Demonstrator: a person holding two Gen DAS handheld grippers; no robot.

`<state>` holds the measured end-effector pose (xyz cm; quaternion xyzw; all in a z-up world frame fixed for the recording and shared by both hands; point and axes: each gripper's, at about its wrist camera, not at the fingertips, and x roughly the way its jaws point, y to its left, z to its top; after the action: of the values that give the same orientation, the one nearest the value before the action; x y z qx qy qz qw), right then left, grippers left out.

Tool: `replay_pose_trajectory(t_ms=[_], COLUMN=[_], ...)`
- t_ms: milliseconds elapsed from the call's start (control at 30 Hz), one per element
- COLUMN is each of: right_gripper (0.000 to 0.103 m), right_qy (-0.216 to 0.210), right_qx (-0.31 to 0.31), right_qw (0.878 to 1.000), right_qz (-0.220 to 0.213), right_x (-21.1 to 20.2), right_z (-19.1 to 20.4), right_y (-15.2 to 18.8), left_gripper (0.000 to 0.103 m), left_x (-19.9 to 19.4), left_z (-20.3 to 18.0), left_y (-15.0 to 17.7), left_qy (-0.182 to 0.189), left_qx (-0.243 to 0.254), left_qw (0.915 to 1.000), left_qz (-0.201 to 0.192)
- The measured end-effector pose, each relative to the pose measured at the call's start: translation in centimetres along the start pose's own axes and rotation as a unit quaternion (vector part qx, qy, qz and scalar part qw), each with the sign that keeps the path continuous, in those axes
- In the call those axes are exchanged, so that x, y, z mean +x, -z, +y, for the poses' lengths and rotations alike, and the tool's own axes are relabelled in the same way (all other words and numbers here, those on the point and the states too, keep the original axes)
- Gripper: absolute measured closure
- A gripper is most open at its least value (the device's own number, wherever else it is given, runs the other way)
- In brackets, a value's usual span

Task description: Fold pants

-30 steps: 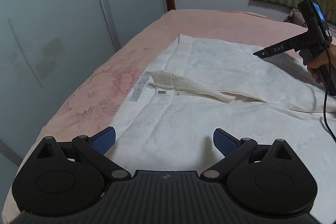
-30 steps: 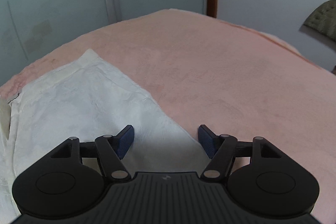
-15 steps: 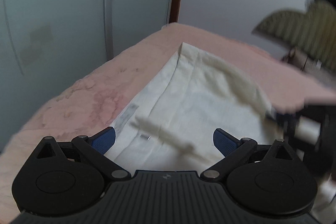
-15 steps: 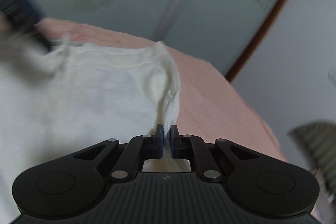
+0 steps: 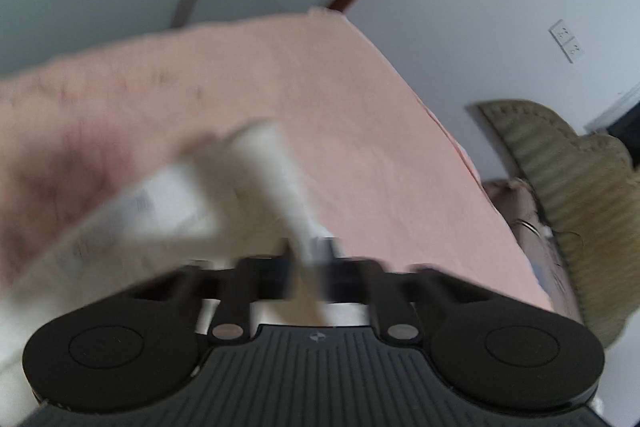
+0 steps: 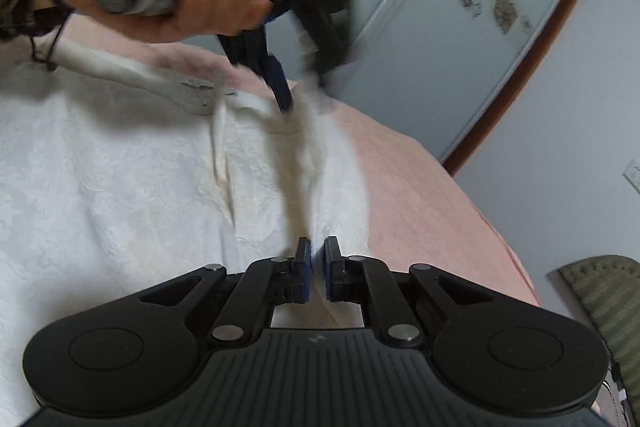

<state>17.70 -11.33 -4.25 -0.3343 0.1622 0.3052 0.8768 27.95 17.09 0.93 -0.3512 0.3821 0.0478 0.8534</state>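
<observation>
Gripping the pants [image 6: 120,187], both grippers' fingers, wide apart a second ago, are now closed.

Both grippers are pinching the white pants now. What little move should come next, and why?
Probably lift both together and carry the pinched edge over the rest of the pants. The right gripper is shut on cloth at the edge beside the pink bedcover, and the left gripper, whose jaws have just closed, pinches the same edge further along. The fabric between them is already bunching up.
</observation>
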Motion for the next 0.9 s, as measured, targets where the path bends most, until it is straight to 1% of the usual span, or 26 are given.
replay_pose_trajectory(t_ms=[33,67,100,133,200,267,300,333,367,433,500,567,700,767,833,900], right_gripper=[0.092,0.086,0.075,0.070,0.052,0.053,0.060,0.071,0.086,0.088,0.090,0.090,0.091,0.091,0.091,0.091], right_qy=[0.013,0.025,0.039,0.051,0.066,0.087,0.093,0.094,0.090,0.079,0.063,0.034,-0.020,-0.046,-0.063,-0.068], right_qx=[-0.006,-0.014,-0.020,-0.022,-0.020,-0.027,-0.023,-0.006,0.016,0.047,0.063,0.087,0.116,0.128,0.133,0.131], right_qw=[1.000,1.000,0.999,0.998,0.997,0.994,0.992,0.991,0.991,0.992,0.993,0.993,0.992,0.989,0.987,0.987], right_qz=[0.003,0.010,0.016,0.023,0.044,0.067,0.082,0.096,0.101,0.092,0.082,0.067,0.052,0.057,0.060,0.064], right_x=[0.0,0.2,0.2,0.2,0.2,0.1,0.1,-0.3,-0.8,-2.7,-5.1,-8.1,-12.9,-14.2,-14.6,-14.5], right_z=[0.0,-0.1,-0.4,-0.7,-1.6,-2.4,-2.8,-3.2,-3.5,-3.2,-2.0,-0.3,3.9,5.6,7.2,8.2], right_y=[0.1,0.2,0.4,0.7,1.3,2.1,2.5,2.6,2.7,2.5,2.0,1.5,0.9,1.2,1.4,1.3], left_gripper=[0.099,0.099,0.099,0.099,0.099,0.099,0.099,0.099,0.099,0.099,0.099,0.099,0.099,0.099,0.099,0.098], left_x=[-0.5,-1.1,-1.7,-2.3,-3.5,-5.0,-5.8,-6.5,-7.3,-8.8,-10.8,-12.2,-13.9,-14.2,-14.4,-14.9], left_z=[0.3,0.5,0.7,1.1,1.7,1.9,2.0,2.0,2.1,2.5,3.5,4.6,8.0,9.4,10.2,10.6], left_y=[0.4,0.7,1.0,1.4,1.9,2.5,2.8,3.3,3.8,4.5,5.5,6.3,7.6,8.6,9.7,10.5], left_qy=[0.001,0.006,0.011,0.018,0.033,0.042,0.045,0.048,0.055,0.060,0.048,0.042,0.035,0.017,-0.008,-0.022], left_qx=[0.000,0.005,0.007,0.010,0.021,0.034,0.040,0.048,0.056,0.072,0.098,0.117,0.123,0.128,0.139,0.150], left_qw=[1.0000,0.9999,0.9998,0.9997,0.9991,0.9983,0.9979,0.9974,0.9967,0.9954,0.9938,0.9922,0.9917,0.9915,0.9902,0.9884], left_qz=[-0.006,-0.010,-0.012,-0.014,-0.016,-0.021,-0.023,-0.024,-0.023,-0.022,-0.021,-0.016,0.008,0.014,0.014,0.004])
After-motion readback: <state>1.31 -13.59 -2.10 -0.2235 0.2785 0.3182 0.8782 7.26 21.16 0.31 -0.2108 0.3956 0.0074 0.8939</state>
